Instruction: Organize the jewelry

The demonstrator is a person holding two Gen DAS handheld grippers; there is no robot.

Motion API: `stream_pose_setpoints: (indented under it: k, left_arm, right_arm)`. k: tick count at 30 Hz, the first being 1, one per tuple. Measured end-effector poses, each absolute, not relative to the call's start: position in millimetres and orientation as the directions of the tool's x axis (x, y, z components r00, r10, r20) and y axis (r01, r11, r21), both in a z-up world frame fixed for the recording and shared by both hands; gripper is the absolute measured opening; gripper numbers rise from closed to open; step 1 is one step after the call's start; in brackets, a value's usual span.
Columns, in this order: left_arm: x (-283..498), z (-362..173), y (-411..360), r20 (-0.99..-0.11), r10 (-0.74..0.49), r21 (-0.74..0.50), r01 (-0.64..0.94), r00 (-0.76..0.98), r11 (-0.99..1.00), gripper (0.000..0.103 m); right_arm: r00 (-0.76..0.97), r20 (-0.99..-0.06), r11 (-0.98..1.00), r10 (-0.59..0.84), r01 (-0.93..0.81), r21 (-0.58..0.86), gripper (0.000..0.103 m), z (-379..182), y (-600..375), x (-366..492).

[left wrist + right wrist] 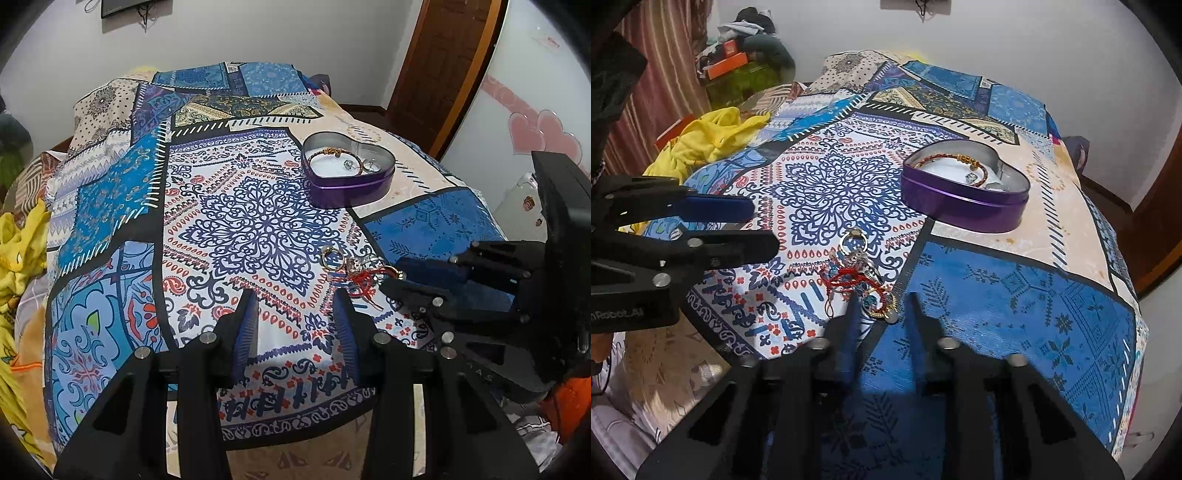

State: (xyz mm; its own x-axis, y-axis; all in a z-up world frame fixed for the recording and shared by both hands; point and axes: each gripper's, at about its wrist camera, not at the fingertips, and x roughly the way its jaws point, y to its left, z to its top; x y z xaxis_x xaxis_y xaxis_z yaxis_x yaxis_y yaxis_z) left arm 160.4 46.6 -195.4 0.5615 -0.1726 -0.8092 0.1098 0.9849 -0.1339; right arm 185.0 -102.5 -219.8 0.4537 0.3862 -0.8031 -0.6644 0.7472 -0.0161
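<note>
The purple heart tin (349, 173) sits on the patchwork bedspread (236, 206), bangle (955, 160) inside. Loose jewelry pile (864, 280) lies near the tin. Both the left hand-held gripper (295, 306) and right hand-held gripper (882, 310) gape wide, holding nothing. Yellow cloth (709, 138) is well apart from the tin.

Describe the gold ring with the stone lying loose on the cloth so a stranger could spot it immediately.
Start at the purple heart-shaped tin on the patterned cloth, then come toward the camera to the tangled jewelry pile lying just ahead of the right hand-held gripper. The gold ring sits at the pile's far edge, toward the tin: a plain open hoop, clear of the red cord.
</note>
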Motion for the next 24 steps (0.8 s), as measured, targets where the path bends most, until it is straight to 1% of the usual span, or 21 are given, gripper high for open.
stream_pose_setpoints:
  k: [3,4,16,18,24]
  left_arm:
    - [164,-196,46,-0.808,-0.175,-0.135,0.113,0.563,0.984,0.041]
    - [165,-197,46,-0.809,-0.174,-0.133,0.114,0.562,0.985,0.041]
    - [191,-207,41,-0.813,-0.186,-0.143,0.120,0.552,0.982,0.041]
    - [194,-208,38,-0.814,-0.187,-0.139,0.128,0.550,0.982,0.039]
    - [208,-218,31,-0.832,-0.203,-0.143,0.152,0.517,0.978,0.025]
  right_arm:
    - [0.456,-0.797,0.747,0.396,-0.665,-0.009,0.009,-217,-106,185]
    - [0.456,-0.795,0.749,0.400,-0.663,-0.004,0.008,-216,-107,185]
    - [0.516,-0.767,0.807,0.381,-0.590,0.004,0.008,-205,-140,196]
    - [0.527,-0.762,0.817,0.376,-0.576,0.005,0.008,-204,-144,200]
    - [0.543,-0.749,0.835,0.379,-0.549,0.025,0.008,-201,-154,210]
